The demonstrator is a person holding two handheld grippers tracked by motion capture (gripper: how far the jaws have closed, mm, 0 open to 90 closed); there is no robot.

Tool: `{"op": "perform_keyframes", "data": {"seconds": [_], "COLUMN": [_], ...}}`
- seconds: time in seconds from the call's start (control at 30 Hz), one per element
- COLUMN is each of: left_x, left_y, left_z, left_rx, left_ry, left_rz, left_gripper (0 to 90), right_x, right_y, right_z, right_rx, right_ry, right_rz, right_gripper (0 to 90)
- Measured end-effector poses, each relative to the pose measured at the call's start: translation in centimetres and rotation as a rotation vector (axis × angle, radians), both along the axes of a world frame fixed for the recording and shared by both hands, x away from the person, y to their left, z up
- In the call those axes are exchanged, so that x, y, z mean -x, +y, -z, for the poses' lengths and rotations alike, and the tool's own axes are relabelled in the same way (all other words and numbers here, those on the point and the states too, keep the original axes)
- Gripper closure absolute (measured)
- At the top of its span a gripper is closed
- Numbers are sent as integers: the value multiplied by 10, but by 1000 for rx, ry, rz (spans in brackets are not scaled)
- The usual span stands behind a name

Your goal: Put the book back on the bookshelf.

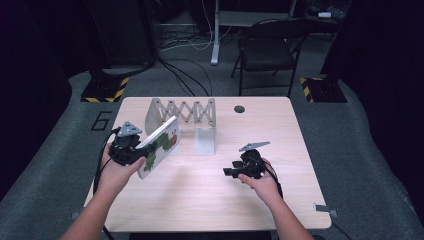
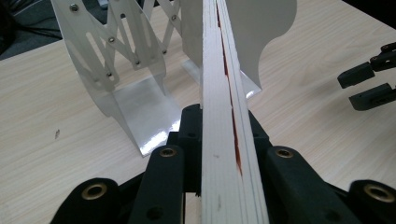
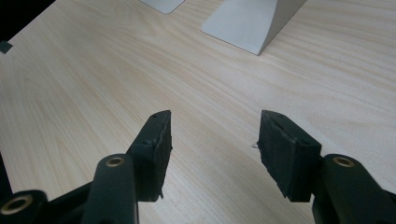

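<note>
Dark curtains and a folding chair stand behind the pale wooden desk [image 1: 200, 200], where a white metal expanding book rack [image 1: 185, 114] with scissor-link arms stands toward the far side. The left tool [image 2: 224, 140] is clamped on a thin white picture book with a red and green cover [image 1: 159, 146], gripping it at its lower end so the book juts ahead of the jaws, its edge running straight away from the tool toward the rack's upright plates just beyond. The right tool [image 3: 212, 140] hovers low over bare wood, jaws apart with nothing between them, well off to the side of the book.

Judging from this, the book is about to be slotted between the rack's plates. The grip sits at one end only, so the book could pivot or slide in the jaws. If its far edge strikes a plate, the light rack may skid or fold, since the right tool is not bracing it.
</note>
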State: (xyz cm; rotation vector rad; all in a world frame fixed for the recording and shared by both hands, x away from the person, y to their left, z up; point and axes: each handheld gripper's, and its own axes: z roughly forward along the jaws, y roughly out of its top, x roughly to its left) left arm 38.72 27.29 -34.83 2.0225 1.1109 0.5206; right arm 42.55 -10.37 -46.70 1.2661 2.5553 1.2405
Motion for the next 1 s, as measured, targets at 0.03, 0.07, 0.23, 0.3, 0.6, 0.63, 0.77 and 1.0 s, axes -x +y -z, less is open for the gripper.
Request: {"op": "perform_keyframes", "data": {"seconds": [0.03,0.07,0.23,0.3,0.6,0.63,0.77,1.0], "left_x": [0,0,-3,-4,-8,-8,-11,-16], "left_y": [1,1,3,4,7,8,10,13], "left_z": [0,0,-1,-1,-3,-3,-4,-6], "left_rx": [2,2,4,7,10,12,14,9], "left_ry": [2,-4,2,1,-3,-1,-3,-9], "left_rz": [-3,-9,-22,-25,-66,-77,-103,-162], "left_gripper": [757,757,757,757,757,757,757,757], "right_x": [0,0,0,0,1,1,1,1], "right_y": [0,0,-1,-2,-2,-3,-3,-2], "right_z": [0,0,0,-1,0,0,0,0], "right_rx": [0,0,-2,-1,-2,-3,-3,-2], "right_ry": [0,0,0,-4,1,2,4,4], "right_rz": [0,0,3,0,10,9,11,8], "right_gripper": [444,444,444,444,444,444,444,444]}}
